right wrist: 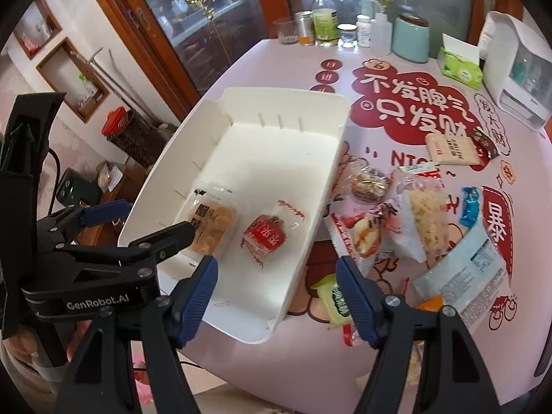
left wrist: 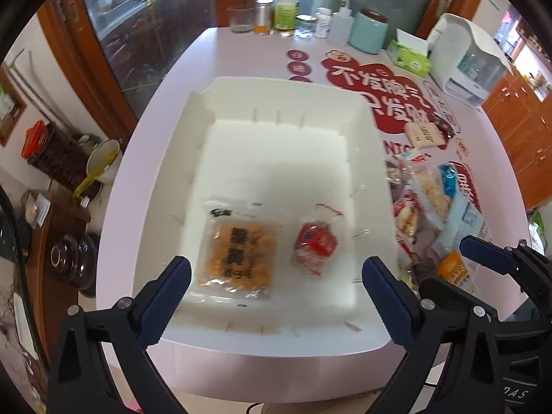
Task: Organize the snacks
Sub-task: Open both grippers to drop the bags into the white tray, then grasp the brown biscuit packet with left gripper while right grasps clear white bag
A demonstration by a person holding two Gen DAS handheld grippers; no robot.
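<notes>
Both grippers, left (left wrist: pixel 276 272) and right (right wrist: pixel 277 281), hang spread and empty; risk: right one reaching into snack pile (right wrist: pixel 407 220) clips tray (right wrist: pixel 324 186) wall, shifting it.

- teal canister (right wrist: pixel 411 38): stands at the far edge of the table (right wrist: pixel 241 65), taken here as the landmark.
- green tissue pack (right wrist: pixel 460 65): just right of the canister.
- white appliance (right wrist: pixel 517 69): further right of the canister, beyond the tissue pack.
- white squeeze bottle (right wrist: pixel 381 32): just left of the canister.
- green-labelled bottle (right wrist: pixel 324 17): further left of the canister, in the same row.
- empty glass (right wrist: pixel 285 31): leftmost in that row.
- glass cabinet doors (right wrist: pixel 207 17): behind the canister, brown-framed.
</notes>
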